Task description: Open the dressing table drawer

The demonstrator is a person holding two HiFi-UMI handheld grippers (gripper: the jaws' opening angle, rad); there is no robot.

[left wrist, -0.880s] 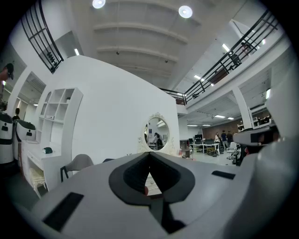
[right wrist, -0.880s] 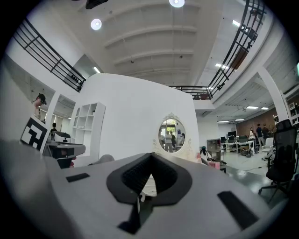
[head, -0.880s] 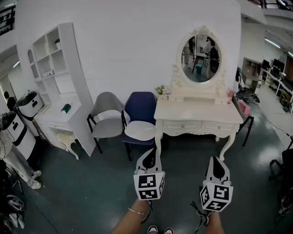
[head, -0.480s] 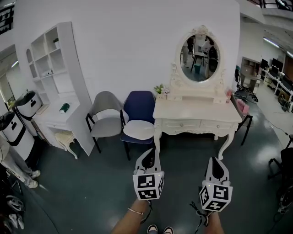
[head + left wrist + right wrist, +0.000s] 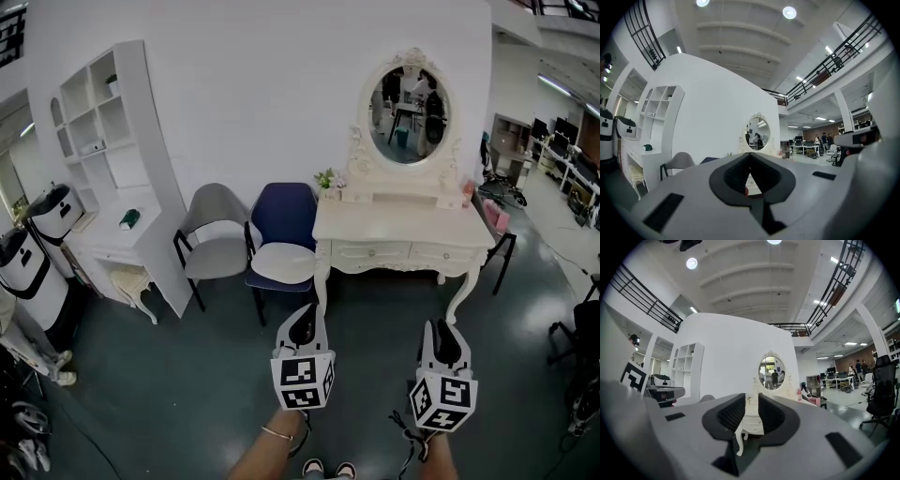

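The white dressing table stands against the far wall under an oval mirror. Its two front drawers are closed. Both grippers are held level in front of me, well short of the table and touching nothing. My left gripper points at the table's left leg, and its fingertips meet with nothing between them. My right gripper points at the right half of the table, with its jaws standing apart and empty. In the right gripper view the table shows through the gap between the pads of the gripper. The left gripper view shows the mirror above the closed tips of the gripper.
A blue chair and a grey chair stand just left of the table. A white shelf unit with a desk is further left. A black office chair is at the right edge. Dark floor lies between me and the table.
The whole room has slid slightly up and left in the head view. A person at the far left has moved mostly out of frame. Both grippers keep their place and jaw stance.
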